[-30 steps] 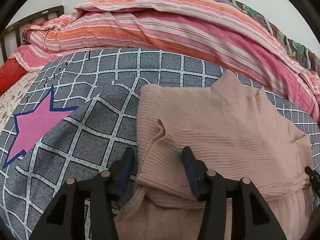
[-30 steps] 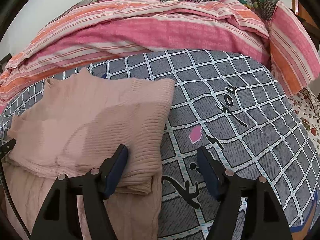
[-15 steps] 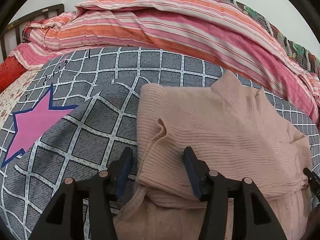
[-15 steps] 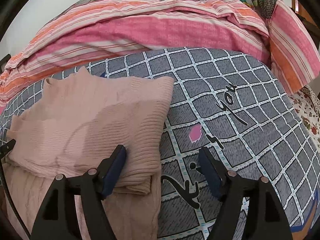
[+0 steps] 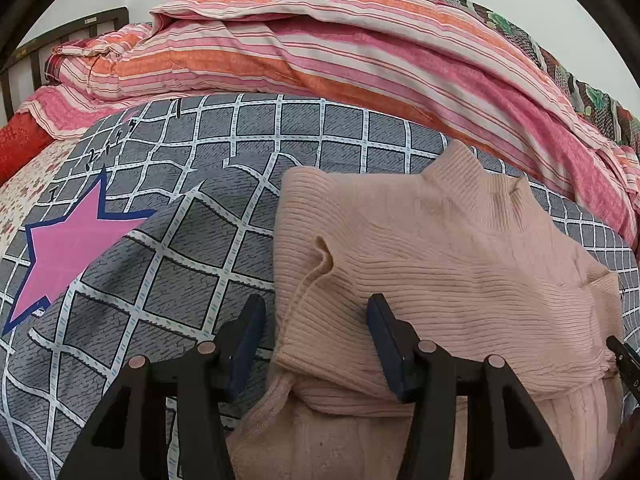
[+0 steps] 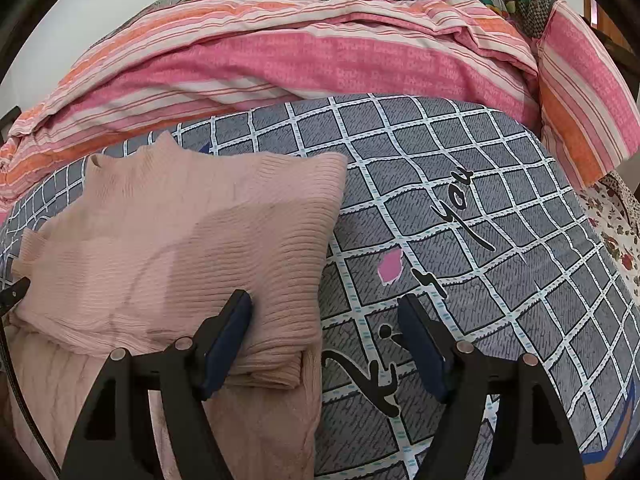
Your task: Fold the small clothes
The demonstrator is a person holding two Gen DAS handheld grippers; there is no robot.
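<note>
Sweater (image 5: 440, 264) folded on checked sheet (image 5: 180, 264) | striped quilt (image 5: 320, 52) behind | both fingers apart, seemingly ungripped

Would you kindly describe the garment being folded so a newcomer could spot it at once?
Find the grey checked bedspread in front of the heaped pink striped quilt. On it lies a sweater, partly folded. It alone is plain peach ribbed knit with a raised collar; all other fabric is patterned.

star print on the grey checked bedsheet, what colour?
Pink star with a dark blue outline, on the grey checked bedsheet. Left wrist view shows it best.
</note>
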